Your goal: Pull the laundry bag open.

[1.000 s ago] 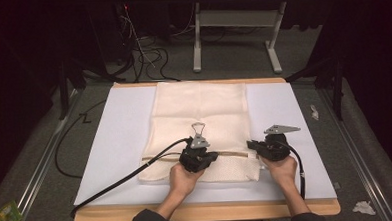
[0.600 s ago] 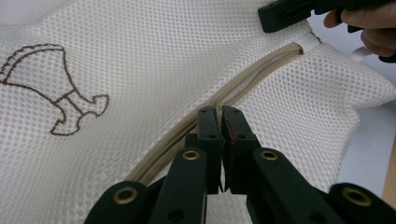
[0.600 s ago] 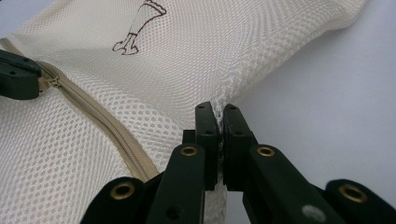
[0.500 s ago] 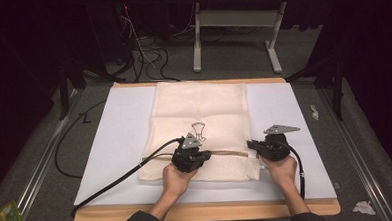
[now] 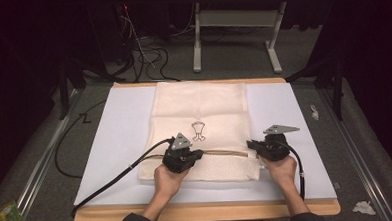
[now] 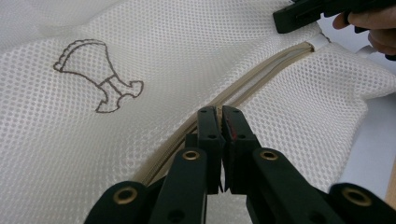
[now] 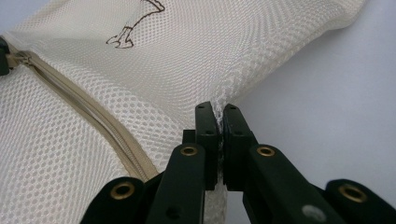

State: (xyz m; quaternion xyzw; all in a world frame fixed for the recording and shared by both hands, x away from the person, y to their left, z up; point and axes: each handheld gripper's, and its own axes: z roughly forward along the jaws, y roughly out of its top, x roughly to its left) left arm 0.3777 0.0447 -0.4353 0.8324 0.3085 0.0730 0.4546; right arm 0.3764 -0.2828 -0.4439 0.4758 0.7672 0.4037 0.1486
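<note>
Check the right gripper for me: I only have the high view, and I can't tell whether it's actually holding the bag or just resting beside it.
Observer: It's holding. In the right gripper view, the right gripper is shut on the side seam of the mesh bag.
Operator: And the left one?
Observer: The left gripper has its jaws together right over the zipper; what they pinch is hidden.
Operator: Is the zipper open there?
Observer: It looks closed along the stretch ahead of those jaws.

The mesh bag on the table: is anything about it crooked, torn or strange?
Nothing torn. The mesh bag lies flat and straight; only its edge puckers where the right tool pinches it. The left tool is shut at the zipper.
</note>
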